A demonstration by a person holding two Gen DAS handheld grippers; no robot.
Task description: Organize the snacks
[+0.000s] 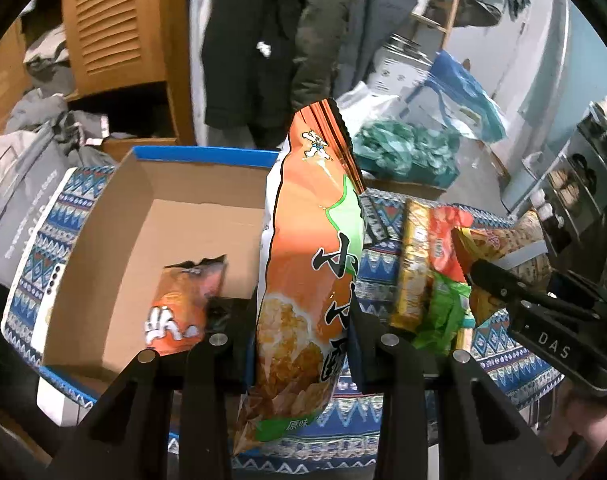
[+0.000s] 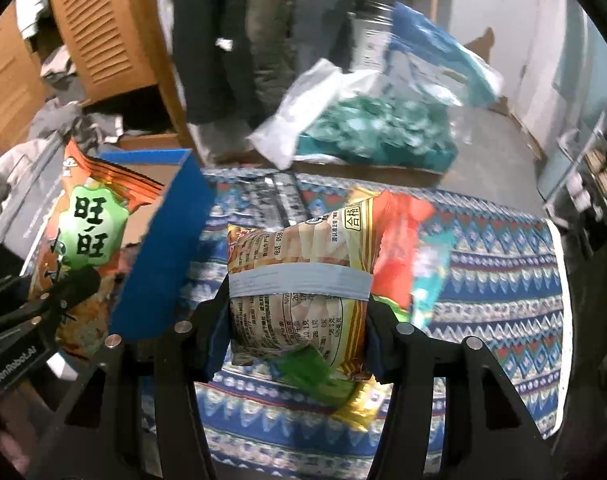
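Note:
My left gripper (image 1: 303, 312) is shut on a tall orange and green snack bag (image 1: 307, 248), held upright over the right edge of the open cardboard box (image 1: 115, 208). A smaller orange snack bag (image 1: 183, 304) lies inside the box. My right gripper (image 2: 297, 312) is shut on a beige cracker pack (image 2: 303, 276) with a grey tape band, just above the patterned cloth. It also shows in the left wrist view (image 1: 483, 276). The left gripper with its orange bag (image 2: 83, 240) shows at left in the right wrist view.
A pile of snacks lies on the patterned blue tablecloth (image 2: 495, 264): a yellow pack (image 1: 413, 268), a red pack (image 2: 399, 248), a green wrapper (image 2: 307, 372). Behind the table stand a wooden cabinet (image 1: 115, 28), hanging coats, teal bags (image 2: 375, 128). The table's edge is at right.

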